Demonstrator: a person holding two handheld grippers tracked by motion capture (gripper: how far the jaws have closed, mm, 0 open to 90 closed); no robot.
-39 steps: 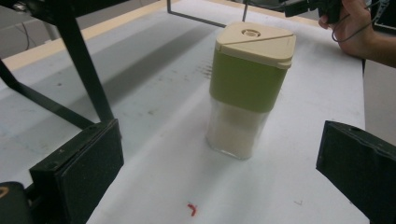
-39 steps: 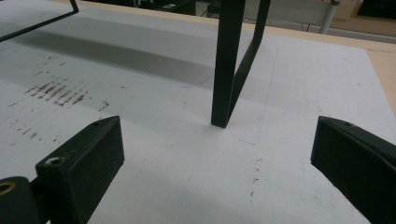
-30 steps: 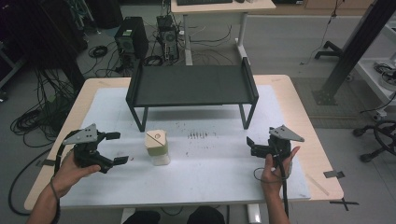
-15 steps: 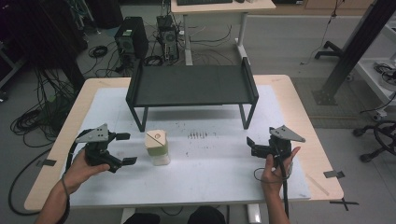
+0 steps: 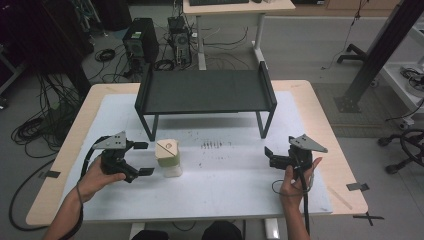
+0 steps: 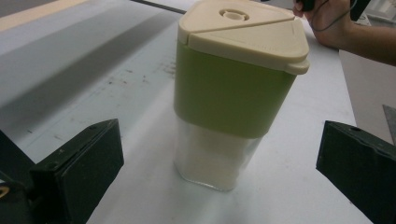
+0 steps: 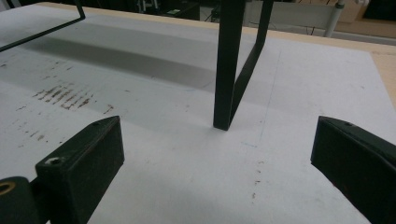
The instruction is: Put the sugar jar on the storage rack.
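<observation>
On the tabletop [image 5: 220, 185], in front of a black rack [image 5: 205, 92], a jar [image 5: 168, 157] is standing upright. The left gripper [image 5: 142, 158] is gaping wide beside it; the right gripper [image 5: 270, 156] is also wide, holding nothing. Seemingly rigid plastic, half-full, so light; best gripped across the green band [image 6: 233, 93].

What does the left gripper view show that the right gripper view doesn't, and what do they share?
The left gripper view alone has the container, green-banded, beige lid, white contents, standing upright between the open jaws of the left gripper, untouched; the person's other hand sits at the top edge. The right gripper view alone has the black shelf's leg and brown scuff marks, ahead of the open right gripper. Both share the white table.
</observation>
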